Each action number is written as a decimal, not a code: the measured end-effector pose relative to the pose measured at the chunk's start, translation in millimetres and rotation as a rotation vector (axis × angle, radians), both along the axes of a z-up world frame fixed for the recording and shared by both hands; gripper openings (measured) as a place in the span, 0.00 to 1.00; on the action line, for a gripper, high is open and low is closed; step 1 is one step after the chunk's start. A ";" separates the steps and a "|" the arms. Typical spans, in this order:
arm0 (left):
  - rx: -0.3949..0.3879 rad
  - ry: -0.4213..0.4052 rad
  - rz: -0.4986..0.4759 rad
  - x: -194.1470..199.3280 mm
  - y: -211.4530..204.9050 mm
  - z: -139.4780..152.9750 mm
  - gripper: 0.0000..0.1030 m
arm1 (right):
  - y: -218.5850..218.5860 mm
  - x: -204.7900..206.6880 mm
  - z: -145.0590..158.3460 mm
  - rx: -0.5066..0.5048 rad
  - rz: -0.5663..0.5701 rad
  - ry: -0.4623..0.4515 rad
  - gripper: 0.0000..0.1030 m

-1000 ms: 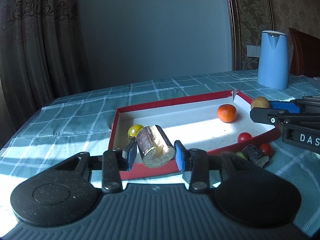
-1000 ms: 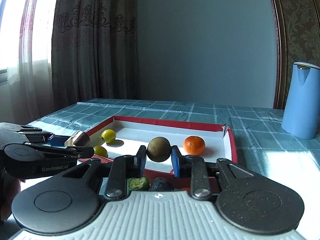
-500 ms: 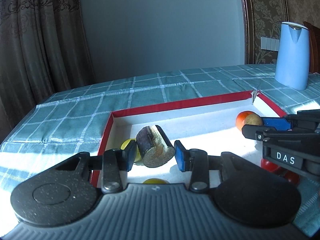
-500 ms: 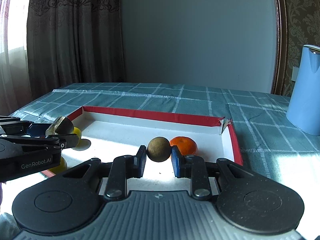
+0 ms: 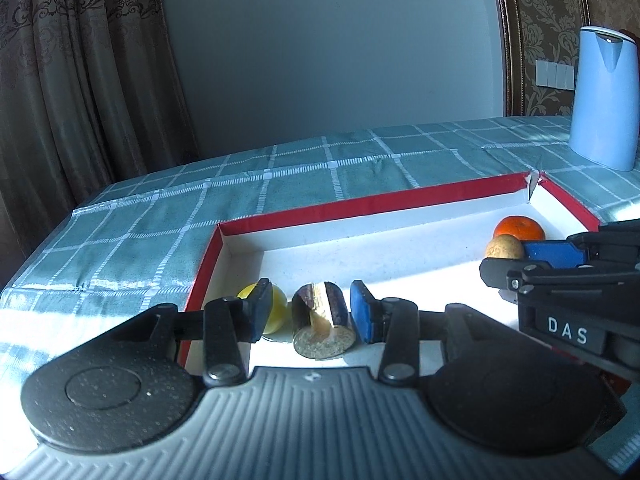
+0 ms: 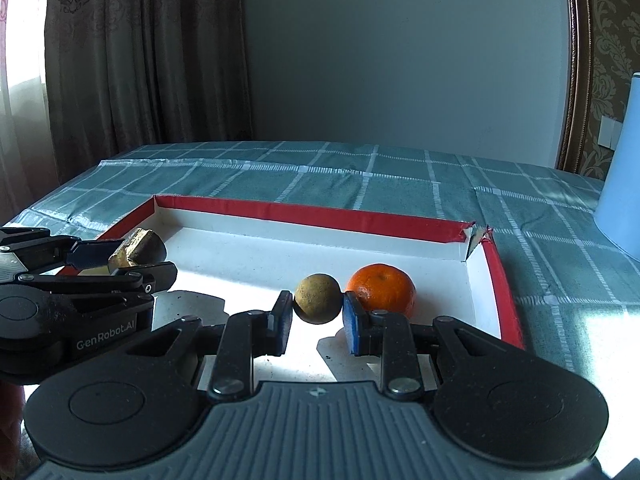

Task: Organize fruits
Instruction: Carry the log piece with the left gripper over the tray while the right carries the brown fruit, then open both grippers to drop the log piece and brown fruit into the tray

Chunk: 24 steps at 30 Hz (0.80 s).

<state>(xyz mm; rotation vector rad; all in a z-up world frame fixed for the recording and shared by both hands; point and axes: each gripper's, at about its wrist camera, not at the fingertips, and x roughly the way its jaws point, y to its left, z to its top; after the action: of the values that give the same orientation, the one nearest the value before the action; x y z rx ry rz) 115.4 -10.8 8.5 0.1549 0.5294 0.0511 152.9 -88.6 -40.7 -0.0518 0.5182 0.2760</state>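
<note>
A red-rimmed white tray [image 5: 400, 204] lies on the checked tablecloth. My left gripper [image 5: 308, 314] is over the tray's near left part; the cut sugarcane piece [image 5: 323, 326] stands between its jaws, with a gap on the left side, so the jaws look open. A yellow-green fruit [image 5: 276, 312] sits just behind the left finger. My right gripper [image 6: 316, 318] is shut on a round brown fruit [image 6: 319, 298], low over the tray, beside an orange [image 6: 382, 289]. The right view also shows the left gripper [image 6: 120, 264] with the sugarcane piece [image 6: 138, 250].
A light blue kettle [image 5: 604, 98] stands on the table at the far right, also at the right view's edge [image 6: 624, 184]. Curtains hang to the left behind the table. The tray's far right corner [image 6: 476, 236] is torn.
Both grippers moved forward over the tray and lower. The left jaws have widened around the sugarcane piece, which now rests in the tray. The right gripper carried the brown fruit next to the orange.
</note>
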 end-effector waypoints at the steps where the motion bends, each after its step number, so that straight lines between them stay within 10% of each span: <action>1: 0.001 0.000 0.000 0.3 -0.3 -0.2 0.44 | -0.8 0.2 0.4 0.008 -0.003 0.000 0.25; 10: 0.002 -0.012 0.002 -1.7 -0.4 -1.4 0.67 | -4.8 -0.8 2.8 0.048 0.009 0.016 0.29; 14: -0.009 -0.026 0.016 -3.9 2.2 -0.1 0.76 | -6.9 -7.7 5.7 0.062 -0.022 -0.029 0.61; 24: 0.019 -0.074 0.004 -15.2 -0.6 0.8 0.89 | -16.8 -18.9 9.6 0.103 -0.055 -0.089 0.73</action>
<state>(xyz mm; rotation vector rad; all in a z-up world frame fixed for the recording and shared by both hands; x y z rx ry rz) 100.2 -11.4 9.3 0.1697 0.4554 0.0655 134.0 -105.4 -31.0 0.0505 0.4158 0.2449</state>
